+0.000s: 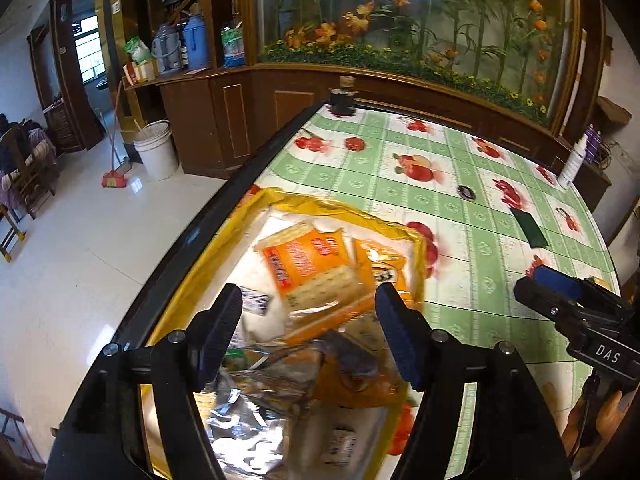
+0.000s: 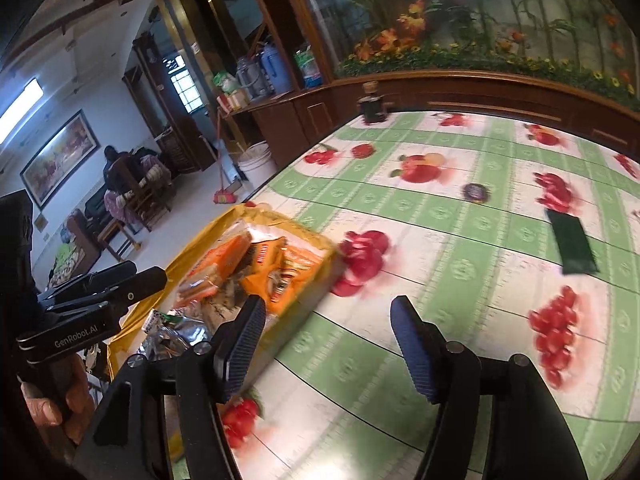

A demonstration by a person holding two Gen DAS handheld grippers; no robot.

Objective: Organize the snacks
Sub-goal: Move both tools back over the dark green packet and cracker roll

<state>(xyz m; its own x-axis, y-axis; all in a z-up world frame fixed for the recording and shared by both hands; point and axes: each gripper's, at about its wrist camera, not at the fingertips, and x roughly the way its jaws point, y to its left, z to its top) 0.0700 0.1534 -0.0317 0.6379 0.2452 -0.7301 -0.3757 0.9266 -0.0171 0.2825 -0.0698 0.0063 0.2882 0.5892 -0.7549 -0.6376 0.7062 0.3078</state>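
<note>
A yellow-rimmed box of snacks sits at the table's left edge; it also shows in the right wrist view. Inside lie orange cracker packs and silver foil packets. My left gripper hovers open above the box, nothing between its fingers. My right gripper is open and empty over the tablecloth, just right of the box. A dark green packet and a small round dark snack lie apart on the table.
The table has a green and white fruit-print cloth. A dark jar stands at its far corner and a white bottle at the right edge. A wooden cabinet runs behind. A white bucket and broom stand on the floor at left.
</note>
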